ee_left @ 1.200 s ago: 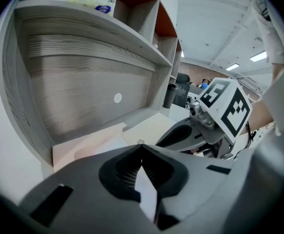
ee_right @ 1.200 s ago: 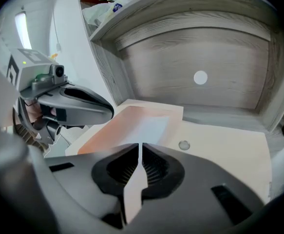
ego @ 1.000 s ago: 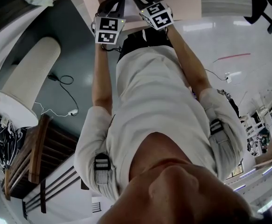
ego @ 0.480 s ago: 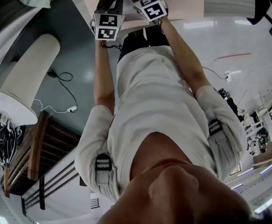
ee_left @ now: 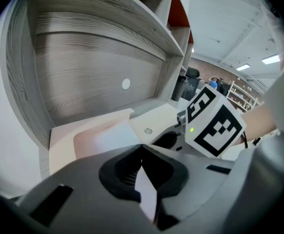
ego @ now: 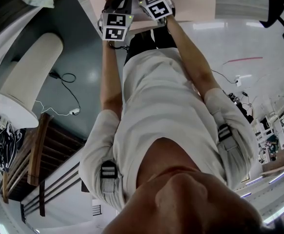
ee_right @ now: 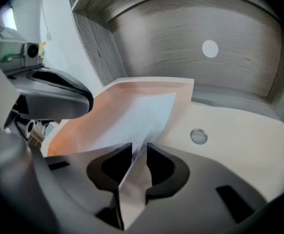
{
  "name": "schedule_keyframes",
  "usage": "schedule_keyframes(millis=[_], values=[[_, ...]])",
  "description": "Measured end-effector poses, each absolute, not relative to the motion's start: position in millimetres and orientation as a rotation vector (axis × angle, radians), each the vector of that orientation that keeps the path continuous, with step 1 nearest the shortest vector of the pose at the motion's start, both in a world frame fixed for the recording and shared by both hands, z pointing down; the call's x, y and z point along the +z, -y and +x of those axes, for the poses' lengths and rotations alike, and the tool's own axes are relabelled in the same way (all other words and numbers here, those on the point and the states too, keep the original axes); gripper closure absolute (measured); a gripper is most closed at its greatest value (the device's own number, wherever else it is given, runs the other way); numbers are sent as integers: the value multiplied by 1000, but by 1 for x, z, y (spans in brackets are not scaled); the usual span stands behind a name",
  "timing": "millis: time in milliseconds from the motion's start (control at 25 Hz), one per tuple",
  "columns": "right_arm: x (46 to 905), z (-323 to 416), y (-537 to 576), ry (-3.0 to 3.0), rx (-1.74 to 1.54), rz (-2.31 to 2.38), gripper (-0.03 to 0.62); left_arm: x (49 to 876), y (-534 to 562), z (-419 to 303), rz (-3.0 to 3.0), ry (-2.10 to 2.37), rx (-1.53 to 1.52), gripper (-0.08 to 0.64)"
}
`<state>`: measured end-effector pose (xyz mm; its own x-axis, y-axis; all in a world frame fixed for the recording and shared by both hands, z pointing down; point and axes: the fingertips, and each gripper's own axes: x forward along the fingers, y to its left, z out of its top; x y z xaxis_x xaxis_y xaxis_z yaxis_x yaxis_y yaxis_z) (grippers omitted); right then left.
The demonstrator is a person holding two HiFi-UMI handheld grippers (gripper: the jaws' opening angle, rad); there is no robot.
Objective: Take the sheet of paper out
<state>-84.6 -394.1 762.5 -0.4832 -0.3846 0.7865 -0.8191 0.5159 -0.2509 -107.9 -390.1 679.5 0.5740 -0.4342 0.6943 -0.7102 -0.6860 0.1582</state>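
Both grippers sit slightly higher in the head view than 1 second before, the right one more so, reaching further over the tabletop (ee_right: 239, 130). Right gripper (ee_right: 139, 147) has just been opening its jaws: they now stand apart, released, with the near edge of the sheet of paper (ee_right: 137, 118) passing loosely through the gap and neither pad pressing on it. Most of that white sheet lies inside a pinkish envelope (ee_right: 78, 130) flat on the tabletop, in front of a grey wood-grain back panel. Left gripper (ee_left: 142, 147) is clenched on a thin pale edge (ee_left: 147, 194) at the envelope's near side; whether it belongs to the envelope or the sheet cannot be told. Judging by this, the sheet is not yet out, and the right gripper has no hold on it.
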Motion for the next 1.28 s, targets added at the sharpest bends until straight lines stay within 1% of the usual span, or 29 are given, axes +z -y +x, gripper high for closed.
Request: schedule_keyframes(millis=[40, 160, 320, 600, 1280], values=[[763, -84, 395, 2079, 800, 977, 482, 680, 390, -107, 2385, 918, 890, 549], [765, -79, 397, 2070, 726, 991, 539, 683, 387, -103, 2385, 902, 903, 549], [765, -75, 398, 2074, 742, 997, 566, 683, 385, -97, 2392, 880, 920, 549], [765, -65, 395, 2064, 796, 1036, 571, 681, 379, -86, 2427, 829, 944, 549], [746, -16, 393, 2028, 804, 1190, 571, 673, 378, -70, 2482, 760, 965, 549]])
